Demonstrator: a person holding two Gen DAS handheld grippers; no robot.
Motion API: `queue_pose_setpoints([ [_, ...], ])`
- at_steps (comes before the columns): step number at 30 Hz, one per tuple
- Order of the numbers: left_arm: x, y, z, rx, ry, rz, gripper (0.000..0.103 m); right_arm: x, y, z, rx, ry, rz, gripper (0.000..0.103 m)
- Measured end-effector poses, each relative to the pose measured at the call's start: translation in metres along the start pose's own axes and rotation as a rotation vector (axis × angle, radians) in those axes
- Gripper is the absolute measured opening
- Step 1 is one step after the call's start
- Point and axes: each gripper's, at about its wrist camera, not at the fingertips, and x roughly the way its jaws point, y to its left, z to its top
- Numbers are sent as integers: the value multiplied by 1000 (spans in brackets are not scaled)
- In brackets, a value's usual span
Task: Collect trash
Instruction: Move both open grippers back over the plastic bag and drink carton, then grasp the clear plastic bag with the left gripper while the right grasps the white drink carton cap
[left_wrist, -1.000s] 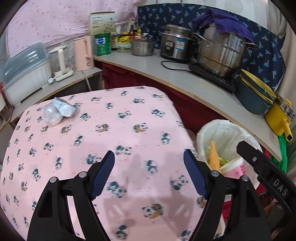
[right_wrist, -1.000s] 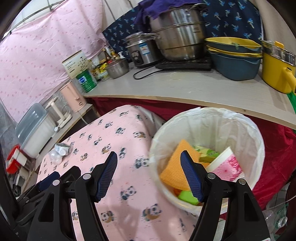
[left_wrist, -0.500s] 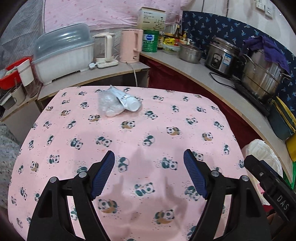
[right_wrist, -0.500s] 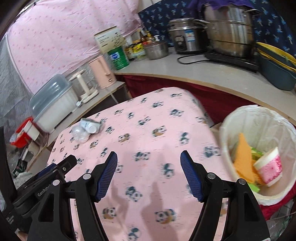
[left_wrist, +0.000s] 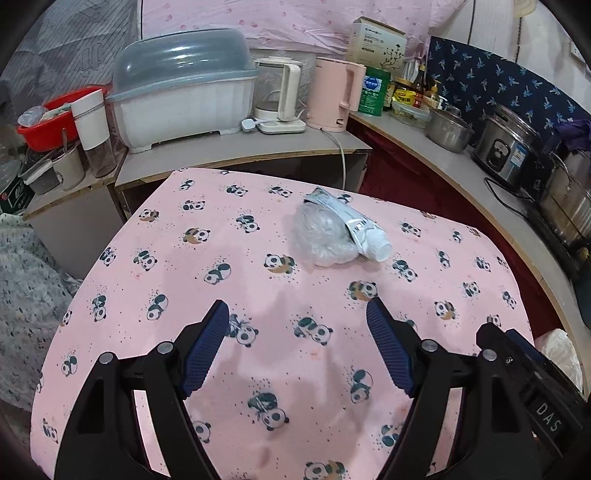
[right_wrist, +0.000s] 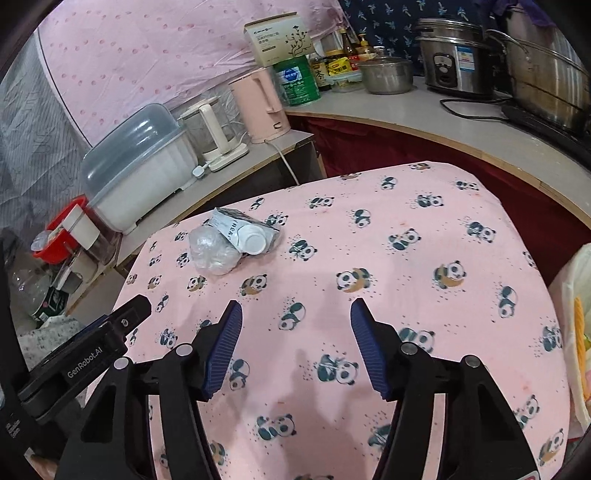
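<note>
Hovering over the pink panda-print tablecloth (left_wrist: 221, 258): two grippers, both spread wide with nothing between the blue pads.
- left gripper (left_wrist: 297, 317), released, empty.
- right gripper (right_wrist: 296, 314), released, empty.

Lying on the tablecloth, toward its far edge: two pieces of trash, touching each other.
1. crumpled clear plastic wrap (left_wrist: 323, 236), ball-shaped.
2. squeezed white tube (left_wrist: 356, 225), cap end pointing toward the near side, resting against the wrap.

Both pieces sitting well ahead of the left gripper, slightly to its right; ahead and to the left of the right gripper, seen there as wrap (right_wrist: 214, 249) and tube (right_wrist: 243, 230).

Showing just past the tablecloth's right edge: one white-lined trash bin (right_wrist: 572, 295), only partly in frame, something yellow inside.

Standing behind the tablecloth on the counter: one pink kettle (left_wrist: 338, 94), one glass kettle (left_wrist: 279, 92), one covered dish rack (left_wrist: 181, 88).
</note>
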Motion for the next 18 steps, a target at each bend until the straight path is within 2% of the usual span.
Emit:
queue_pose_setpoints([
  [10, 56, 14, 39, -37, 21, 4, 73, 76, 26, 31, -21, 58, 37, 53],
  [18, 97, 4, 63, -19, 44, -25, 73, 119, 27, 42, -44, 79, 69, 52],
])
